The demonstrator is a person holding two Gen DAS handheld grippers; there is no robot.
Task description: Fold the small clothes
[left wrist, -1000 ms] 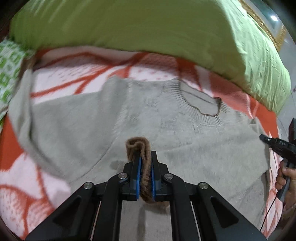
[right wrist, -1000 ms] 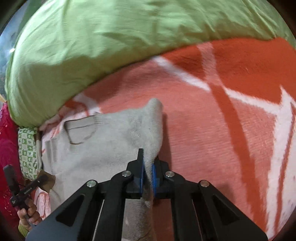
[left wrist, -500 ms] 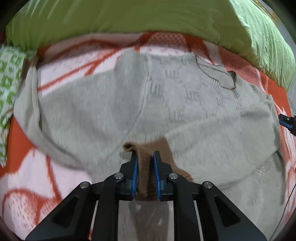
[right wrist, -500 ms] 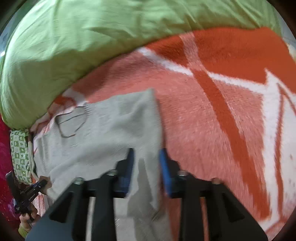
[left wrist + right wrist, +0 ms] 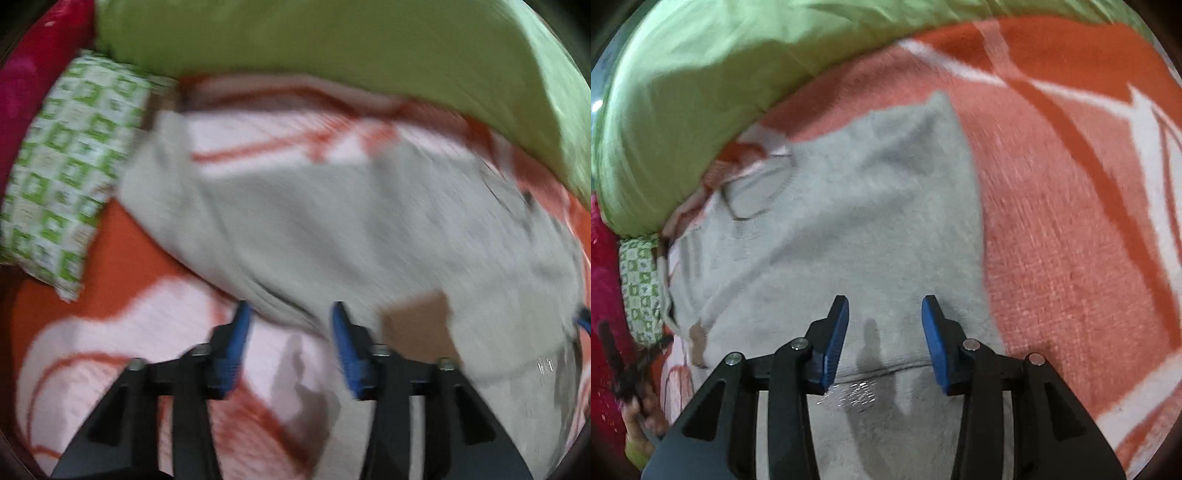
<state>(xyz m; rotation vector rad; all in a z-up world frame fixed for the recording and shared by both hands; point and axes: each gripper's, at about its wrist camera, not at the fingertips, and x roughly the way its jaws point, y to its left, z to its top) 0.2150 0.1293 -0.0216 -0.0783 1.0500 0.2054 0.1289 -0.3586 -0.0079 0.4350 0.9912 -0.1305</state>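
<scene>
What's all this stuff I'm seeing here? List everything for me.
sweater: one, grey with a brown cuff, spread flat on the blanket
blanket: one, orange and white, under the sweater
duvet: one, light green, bunched along the far edge
pillow: one, green and white checks, far left
cloth: one, magenta, far left corner
left tongs: black with blue pads, open, empty
right tongs: black with blue pads, open, above the sweater

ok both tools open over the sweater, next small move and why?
Probably lower the left tool onto the grey sweater's near folded edge and close. Both tools are open and empty, the right tool hovers above the cloth, and the sweater lies only partly folded on the orange blanket.
</scene>
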